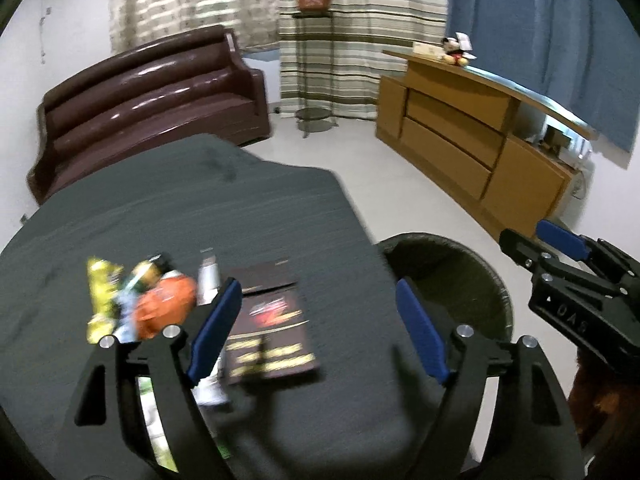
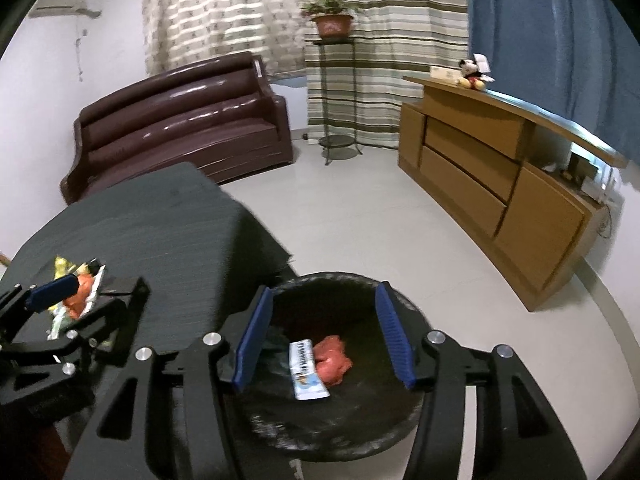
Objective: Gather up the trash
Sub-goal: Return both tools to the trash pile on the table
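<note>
Snack litter lies on the dark table: a yellow wrapper, an orange wrapper, a white packet and a dark brown packet with gold print. My left gripper hangs open over the brown packet, with nothing between its pads. Over the black trash bin beside the table, my right gripper is open and empty. Inside the bin lie a white tube-like packet and a crumpled red wrapper.
A brown sofa stands behind the table. A wooden sideboard with a plush toy runs along the right wall. A plant stand is by the striped curtains. Pale floor lies between the table and the sideboard.
</note>
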A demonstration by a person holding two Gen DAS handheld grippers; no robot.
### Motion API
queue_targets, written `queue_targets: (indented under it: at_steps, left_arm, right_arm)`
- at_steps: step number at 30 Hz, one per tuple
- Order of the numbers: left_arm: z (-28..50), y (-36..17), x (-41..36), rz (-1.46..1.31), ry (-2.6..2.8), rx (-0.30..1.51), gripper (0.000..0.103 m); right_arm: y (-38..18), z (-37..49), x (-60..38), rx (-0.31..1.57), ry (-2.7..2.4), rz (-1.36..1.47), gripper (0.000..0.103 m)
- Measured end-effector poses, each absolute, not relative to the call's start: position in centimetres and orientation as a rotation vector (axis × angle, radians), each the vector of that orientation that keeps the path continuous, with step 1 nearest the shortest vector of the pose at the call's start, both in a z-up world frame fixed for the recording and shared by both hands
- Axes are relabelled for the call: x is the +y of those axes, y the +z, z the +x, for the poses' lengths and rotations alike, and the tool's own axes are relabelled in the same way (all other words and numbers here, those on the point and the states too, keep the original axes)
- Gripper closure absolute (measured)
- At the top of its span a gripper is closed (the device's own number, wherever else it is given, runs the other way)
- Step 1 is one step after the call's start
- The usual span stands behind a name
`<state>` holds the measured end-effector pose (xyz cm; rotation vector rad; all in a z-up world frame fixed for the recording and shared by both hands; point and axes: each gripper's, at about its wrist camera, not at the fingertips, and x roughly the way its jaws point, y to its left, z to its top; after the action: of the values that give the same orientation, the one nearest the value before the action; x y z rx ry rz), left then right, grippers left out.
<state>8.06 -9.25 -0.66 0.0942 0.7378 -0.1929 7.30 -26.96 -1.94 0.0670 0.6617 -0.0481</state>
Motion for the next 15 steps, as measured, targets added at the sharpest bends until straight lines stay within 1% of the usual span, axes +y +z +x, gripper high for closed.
queue_targets:
  at_steps: [9,15]
  left_arm:
    - [4.9,-0.6,-2.3,0.051,-0.080,0.764,0.025]
    - [2.7,-1.6,0.6,0.031,-0.038,0.789,0.025]
  right_arm:
    - [-2.3,5.9,-22.5,0.692,0.025,0.045,0.049]
    - [-2.7,4.6,-19.9,0.704,0.057,0.001,0.049]
